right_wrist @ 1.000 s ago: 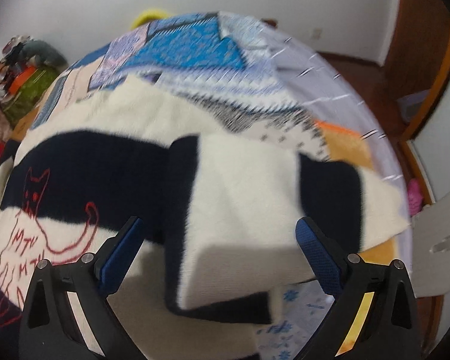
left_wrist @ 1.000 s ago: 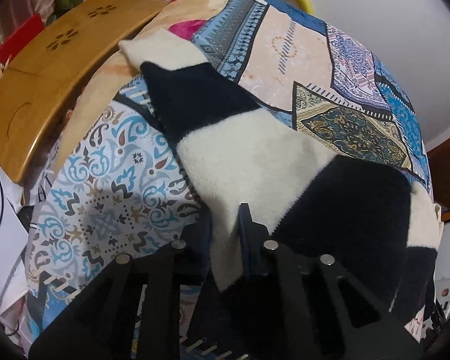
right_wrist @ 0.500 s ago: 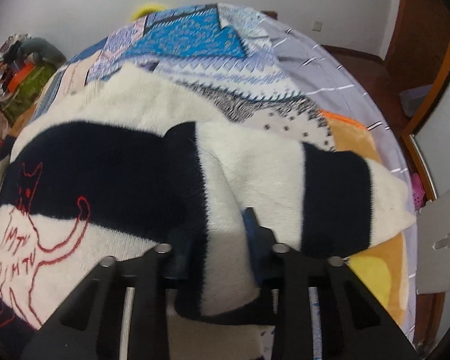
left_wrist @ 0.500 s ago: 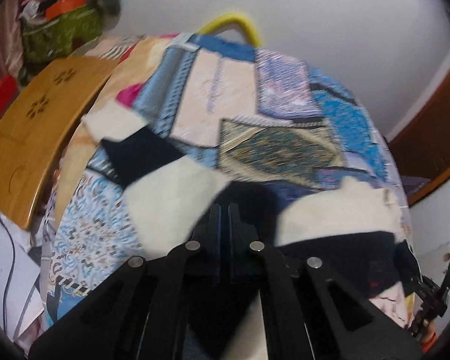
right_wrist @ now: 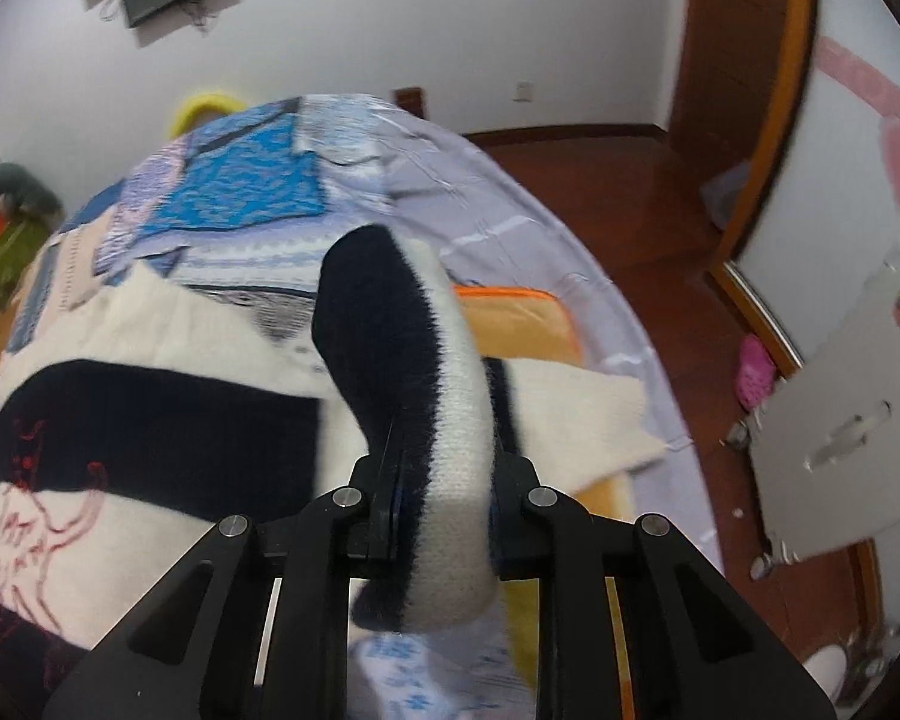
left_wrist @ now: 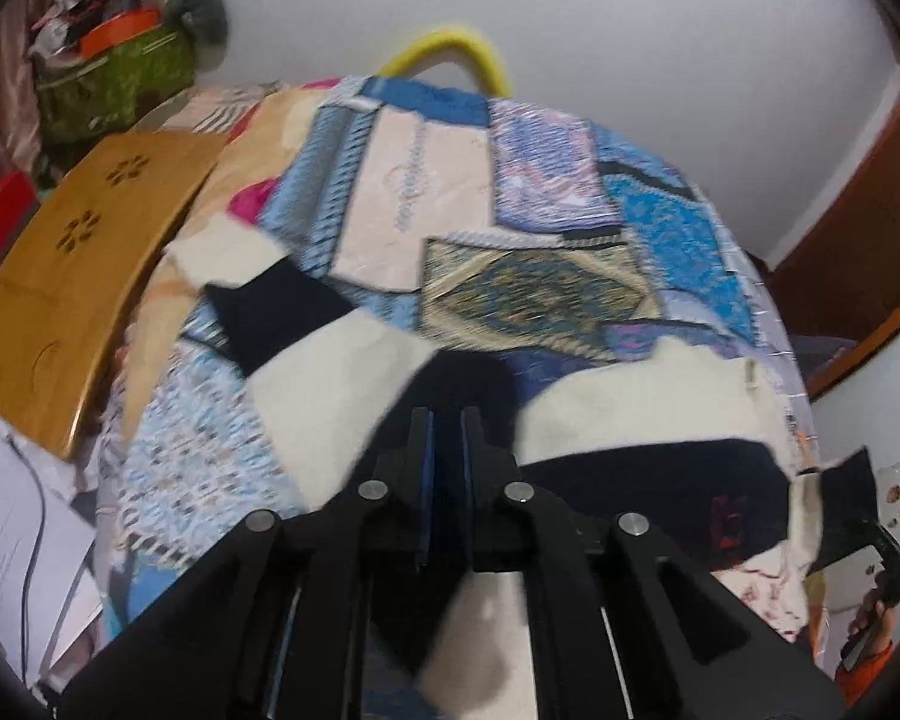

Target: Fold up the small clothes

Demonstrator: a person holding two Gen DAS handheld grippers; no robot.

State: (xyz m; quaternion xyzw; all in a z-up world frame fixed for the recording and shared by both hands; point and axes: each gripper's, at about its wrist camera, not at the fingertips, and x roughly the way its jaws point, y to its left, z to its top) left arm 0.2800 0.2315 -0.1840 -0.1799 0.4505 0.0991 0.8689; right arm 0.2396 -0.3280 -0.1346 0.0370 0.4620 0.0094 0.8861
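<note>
Patchwork blue bedspread [left_wrist: 528, 228] under cream-and-navy striped fuzzy sweater [left_wrist: 342, 384]. Left view: we see left gripper [left_wrist: 447, 438] jaws opening, near-closed on what seems navy fabric; blurred. Right view: right gripper [right_wrist: 444, 474] jaws closing, pinching sweater sleeve [right_wrist: 414, 372], lifted over bed.

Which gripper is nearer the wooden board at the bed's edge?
Left. The left gripper grips the striped sweater on the board's side of the bed; the right gripper pinches the other sleeve near the opposite edge, by the door.
</note>
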